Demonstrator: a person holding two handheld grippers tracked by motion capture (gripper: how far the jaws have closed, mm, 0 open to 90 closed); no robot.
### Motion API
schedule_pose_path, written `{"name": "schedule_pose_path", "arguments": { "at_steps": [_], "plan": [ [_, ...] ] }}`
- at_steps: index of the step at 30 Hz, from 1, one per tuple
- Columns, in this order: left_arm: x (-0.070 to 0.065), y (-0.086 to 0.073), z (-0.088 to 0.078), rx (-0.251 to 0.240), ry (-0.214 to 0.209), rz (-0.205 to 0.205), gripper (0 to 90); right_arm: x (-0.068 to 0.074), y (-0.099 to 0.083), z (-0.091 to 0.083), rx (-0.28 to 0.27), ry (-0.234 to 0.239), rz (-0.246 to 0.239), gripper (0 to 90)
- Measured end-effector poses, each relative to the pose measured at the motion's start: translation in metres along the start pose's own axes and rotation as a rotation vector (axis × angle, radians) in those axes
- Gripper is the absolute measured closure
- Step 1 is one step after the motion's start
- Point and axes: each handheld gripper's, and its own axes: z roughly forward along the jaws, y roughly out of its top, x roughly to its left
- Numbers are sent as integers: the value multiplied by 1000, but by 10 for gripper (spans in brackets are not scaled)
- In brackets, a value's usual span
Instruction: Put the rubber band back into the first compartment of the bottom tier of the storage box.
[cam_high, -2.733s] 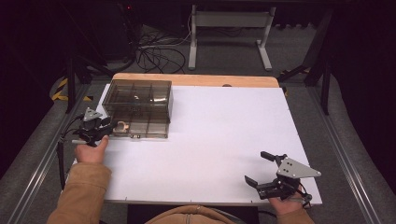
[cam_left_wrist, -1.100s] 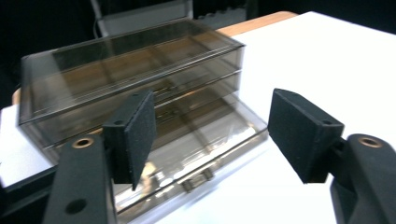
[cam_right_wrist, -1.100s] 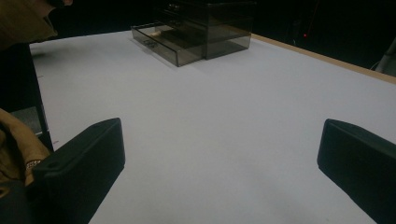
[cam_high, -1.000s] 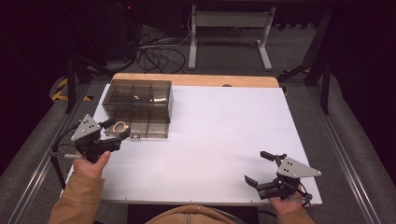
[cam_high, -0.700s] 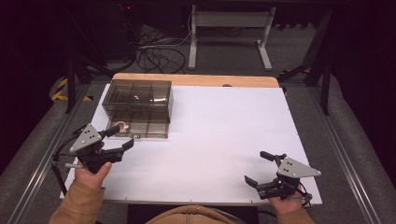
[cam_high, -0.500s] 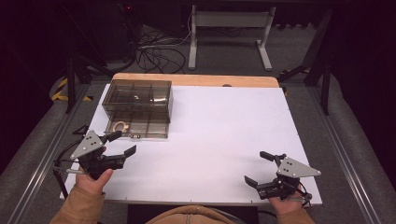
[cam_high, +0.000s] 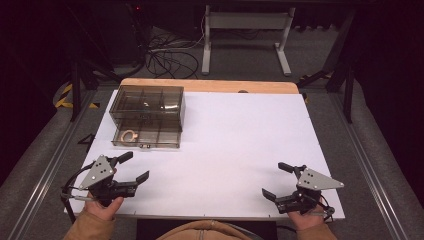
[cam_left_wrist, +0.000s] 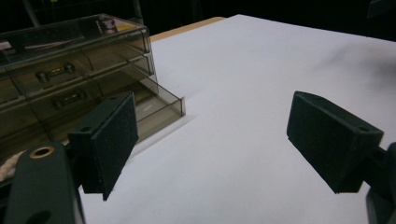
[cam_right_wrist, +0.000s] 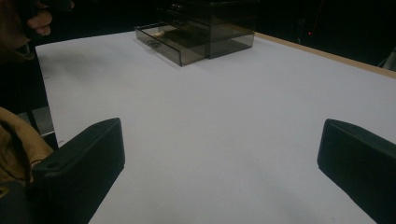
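A smoky see-through drawer box (cam_high: 146, 102) stands at the table's far left, its bottom drawer (cam_high: 147, 137) pulled out. A pale ring (cam_high: 129, 135) lies in the drawer's left compartment. My left gripper (cam_high: 136, 166) hovers near the front left edge, well short of the drawer. Its jaws have just been opening and now stand open with nothing between them. The left gripper view has the left gripper (cam_left_wrist: 219, 140) over bare table, with the box (cam_left_wrist: 70, 79) to its left. My right gripper (cam_high: 274, 179) rests open at the front right, and in its own view the right gripper (cam_right_wrist: 219, 163) is empty.
The white tabletop (cam_high: 240, 140) stretches wide between the two grippers. A wooden strip (cam_high: 210, 85) edges the far side. Cables (cam_high: 170, 55) and a metal stand (cam_high: 245, 35) lie on the floor beyond. A sleeve (cam_right_wrist: 18, 140) is at the right gripper view's left edge.
My left gripper has drawn back from the drawer towards the front left edge and sunk lower, its jaws spreading. The ring now lies uncovered in the drawer. The right gripper has kept still.
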Motion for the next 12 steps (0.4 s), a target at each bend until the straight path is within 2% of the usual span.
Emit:
{"name": "schedule_pose_path", "arguments": {
  "at_steps": [4,12],
  "plan": [
    [-1,-7,2,16,-3,-19,146,0,0,0,0,1,2,11],
    [4,-7,0,11,13,-51,103,0,-1,0,5,2,3,11]
  ]
}}
